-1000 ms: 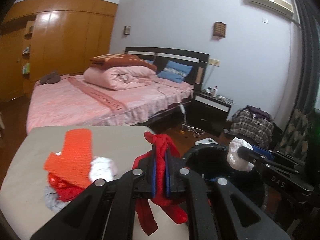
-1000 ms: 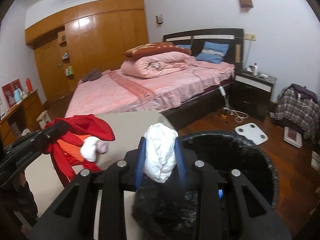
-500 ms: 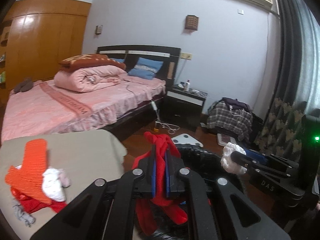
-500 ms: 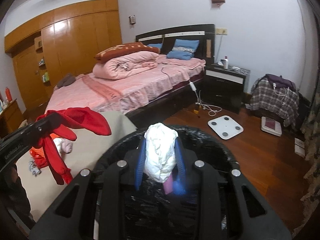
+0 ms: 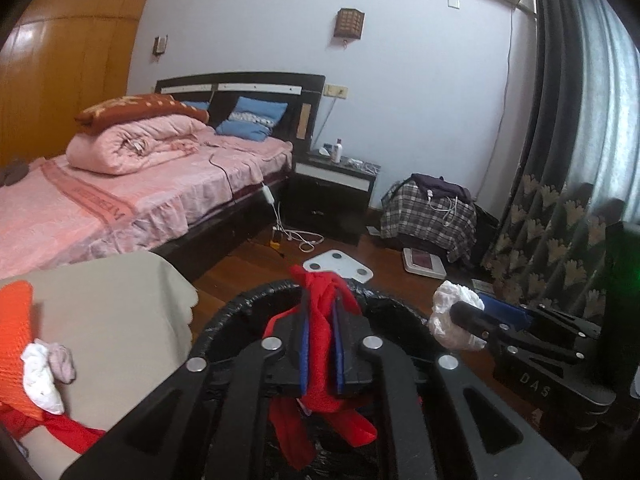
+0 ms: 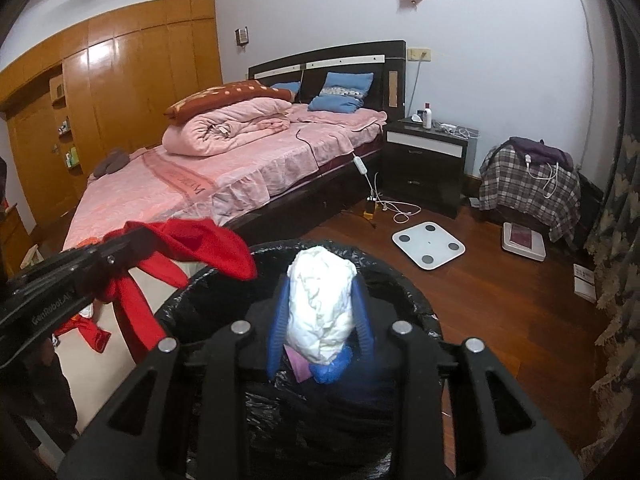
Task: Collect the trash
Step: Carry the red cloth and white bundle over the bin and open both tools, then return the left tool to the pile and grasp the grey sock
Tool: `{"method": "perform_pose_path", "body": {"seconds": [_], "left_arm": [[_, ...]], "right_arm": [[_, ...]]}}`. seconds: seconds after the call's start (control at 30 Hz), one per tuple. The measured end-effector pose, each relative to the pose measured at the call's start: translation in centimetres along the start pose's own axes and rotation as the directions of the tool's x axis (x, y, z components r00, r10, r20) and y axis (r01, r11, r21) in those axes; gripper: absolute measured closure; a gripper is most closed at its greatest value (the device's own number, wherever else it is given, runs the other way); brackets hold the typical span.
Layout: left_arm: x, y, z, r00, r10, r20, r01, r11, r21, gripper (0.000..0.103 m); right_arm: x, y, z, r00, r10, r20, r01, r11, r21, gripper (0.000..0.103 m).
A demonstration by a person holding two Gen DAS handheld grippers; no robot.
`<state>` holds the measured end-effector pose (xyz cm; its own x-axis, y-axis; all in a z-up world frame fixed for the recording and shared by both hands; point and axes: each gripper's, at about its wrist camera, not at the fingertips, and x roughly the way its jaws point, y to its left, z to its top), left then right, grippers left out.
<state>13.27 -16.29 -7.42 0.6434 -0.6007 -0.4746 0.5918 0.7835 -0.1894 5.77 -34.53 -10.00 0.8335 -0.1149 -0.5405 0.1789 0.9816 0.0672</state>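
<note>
Over the black-lined bin [image 6: 404, 292], the right gripper [image 6: 320, 312] pinches a light, crushable white paper wad [image 6: 322, 304]; its jaws have just been easing apart. The left gripper [image 5: 320, 344], likewise loosening, grips limp red cloth [image 5: 320, 320] at mid-bunch. More scraps [image 5: 40, 376] lie on the surface [image 5: 120, 312] beyond.

Both wrist views are evenly but dimly lit, with a cool indoor cast on the pale wall [image 5: 248, 20]. Glare streaks the glossy wooden wardrobe [image 6: 120, 80] doors, and the wood floor [image 6: 500, 292] carries a soft sheen. Fisheye distortion bends the curtain [image 5: 580, 100] and the wall lines, and the corners fall to black. The bin liner [image 6: 192, 304] is nearly featureless black. Near parts look slightly soft, and a green glow shows at the right edge of the left view.
</note>
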Motion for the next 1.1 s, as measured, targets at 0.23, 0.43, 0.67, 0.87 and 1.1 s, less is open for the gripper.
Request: {"method": "perform_pose_path", "body": {"seconds": [0.23, 0.43, 0.67, 0.87, 1.1], "left_arm": [[0.1, 1.4, -0.8, 0.999, 0.023, -0.026, -0.024, 0.999, -0.022, 0.060], [-2.6, 3.8, -1.7, 0.990, 0.139, 0.007, -0.138, 0.990, -0.021, 0.030], [-7.5, 8.0, -3.1, 0.952, 0.302, 0.040, -0.301, 0.953, -0.043, 0.014], [-11.6, 11.8, -5.1, 0.898, 0.440, 0.027, -0.437, 0.897, -0.073, 0.013], [-15.4, 16.9, -8.1, 0.815, 0.579, -0.012, -0.577, 0.809, -0.110, 0.013]], "right_arm": [[0.2, -0.4, -0.3, 1.000, -0.019, -0.003, 0.019, 1.000, 0.019, 0.047], [-0.4, 0.1, -0.4, 1.000, -0.026, 0.018, 0.025, 0.999, 0.034, 0.009], [-0.4, 3.2, -0.3, 0.999, 0.034, 0.002, -0.034, 0.999, 0.025, 0.006], [0.3, 8.1, -0.6, 0.993, 0.117, -0.013, -0.117, 0.993, -0.016, 0.006], [1.2, 14.3, -1.2, 0.976, 0.218, -0.024, -0.219, 0.972, -0.082, 0.006]]}}
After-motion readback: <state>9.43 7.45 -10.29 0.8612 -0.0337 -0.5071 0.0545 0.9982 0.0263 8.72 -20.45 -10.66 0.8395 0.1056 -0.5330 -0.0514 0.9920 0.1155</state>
